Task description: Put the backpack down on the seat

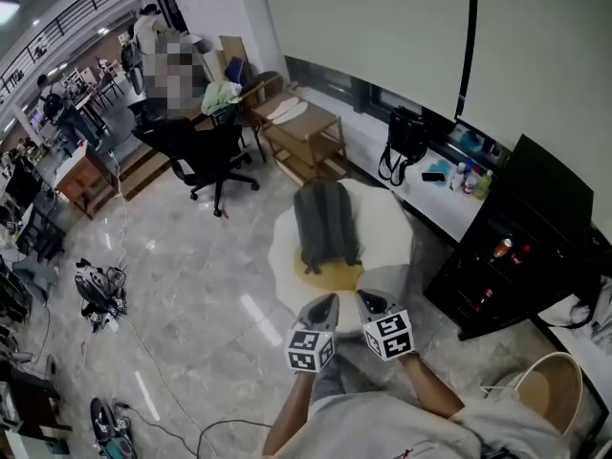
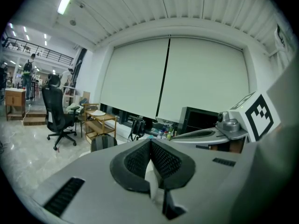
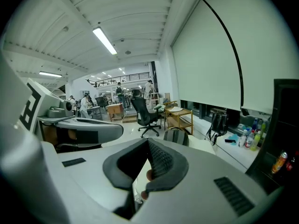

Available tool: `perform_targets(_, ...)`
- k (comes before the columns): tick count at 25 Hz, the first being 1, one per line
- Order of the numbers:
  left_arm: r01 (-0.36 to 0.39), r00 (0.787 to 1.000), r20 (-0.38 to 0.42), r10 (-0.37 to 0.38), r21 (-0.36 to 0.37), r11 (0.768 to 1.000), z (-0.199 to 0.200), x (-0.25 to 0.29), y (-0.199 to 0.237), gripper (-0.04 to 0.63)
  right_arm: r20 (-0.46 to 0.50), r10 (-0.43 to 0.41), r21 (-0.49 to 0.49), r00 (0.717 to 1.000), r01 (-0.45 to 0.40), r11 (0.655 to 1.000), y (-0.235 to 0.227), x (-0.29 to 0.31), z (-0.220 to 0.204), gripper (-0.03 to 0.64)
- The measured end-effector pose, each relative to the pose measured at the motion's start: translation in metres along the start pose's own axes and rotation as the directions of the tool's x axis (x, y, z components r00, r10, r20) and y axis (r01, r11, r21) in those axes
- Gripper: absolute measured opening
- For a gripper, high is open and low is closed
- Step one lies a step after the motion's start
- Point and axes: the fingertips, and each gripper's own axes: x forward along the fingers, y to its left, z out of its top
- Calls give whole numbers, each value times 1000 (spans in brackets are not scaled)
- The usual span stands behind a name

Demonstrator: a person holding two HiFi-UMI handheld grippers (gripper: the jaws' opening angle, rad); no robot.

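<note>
The head view alone shows the backpack [image 1: 327, 223] whole: it lies flat on the seat [image 1: 394, 220], with nothing holding it. Each gripper view catches only the backpack's top, because that gripper's own grey body hides the rest.

The left gripper [image 1: 328, 300] and right gripper [image 1: 368, 296] hang side by side at the seat's near edge, apart from the backpack. The jaws of each are clenched together on nothing. The left gripper view also takes in the right gripper beside it. The right gripper view shows bottles [image 3: 254, 136] to the right of the seat.

Beyond the seat stand a wooden trolley [image 1: 306, 134] and an office chair [image 1: 206, 151]. To the right of the seat is a black cabinet [image 1: 516, 247].
</note>
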Motion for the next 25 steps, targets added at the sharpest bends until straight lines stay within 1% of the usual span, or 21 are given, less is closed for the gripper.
perform_targets(4,15,1000,-11,-15,3,1000,-10,-16,-23,31,-8,-3,5,1000,3,1000,11,-24,-13,28)
perform_targets(9,32,999,-6,-32,11,999,-10,-35,-33,31,0,-13,-2,1000,13,1000,24,-40,-11,28)
perform_targets(16,40,999,5,-40,14,999,-12,-78,-20,31,10,-41,-13,999,41,999,59,-45,-4,28)
perform_targets(20,42,999,-3,-42,26,999,-15,-116,-6,31,16,-55,-1,998,55,998,92,-48,-1,28)
perform_targets(25,51,999,0,-51,24,998,-20,-158,4,31,11,-69,-2,998,69,998,135,-58,-7,28)
